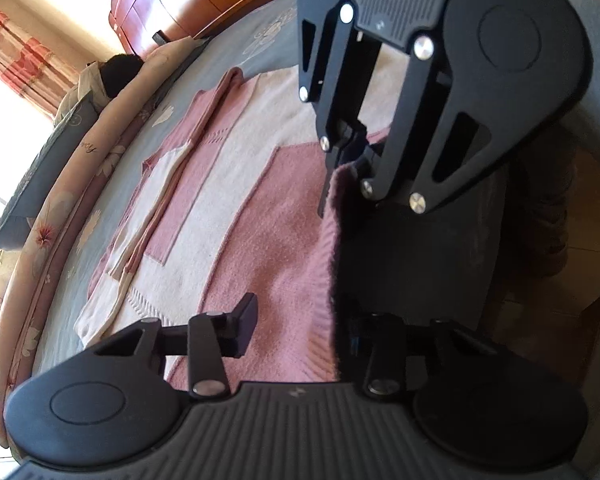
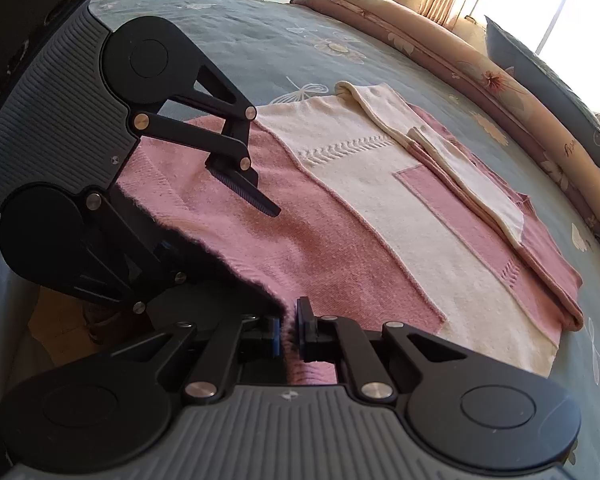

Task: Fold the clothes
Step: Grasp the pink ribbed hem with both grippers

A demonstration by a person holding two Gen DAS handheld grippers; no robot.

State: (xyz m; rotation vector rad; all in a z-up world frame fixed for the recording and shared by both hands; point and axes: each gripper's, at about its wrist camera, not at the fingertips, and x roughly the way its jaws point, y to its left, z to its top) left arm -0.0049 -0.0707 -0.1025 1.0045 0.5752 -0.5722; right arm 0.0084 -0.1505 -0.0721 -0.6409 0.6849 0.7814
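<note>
While my right claw point(image 2: 288, 330) pinches the near hem of the sweater point(image 2: 380, 208), pads shut on the knit, my left claw point(image 1: 296, 320) straddles the same hem beside it; one finger point(image 1: 244, 324) lies on top of the cloth, the other is hidden beneath, so I cannot tell whether it is gripping. Both sleeves already lie folded inward, ahead of my claws, over the body. By my judgement the sides are done and the hem-to-collar fold remains. It is a soft, fuzzy knit in pink and cream blocks with ribbed edging, spread flat on the bed point(image 2: 260, 40), whose grey-blue cover is flower-printed.
</note>
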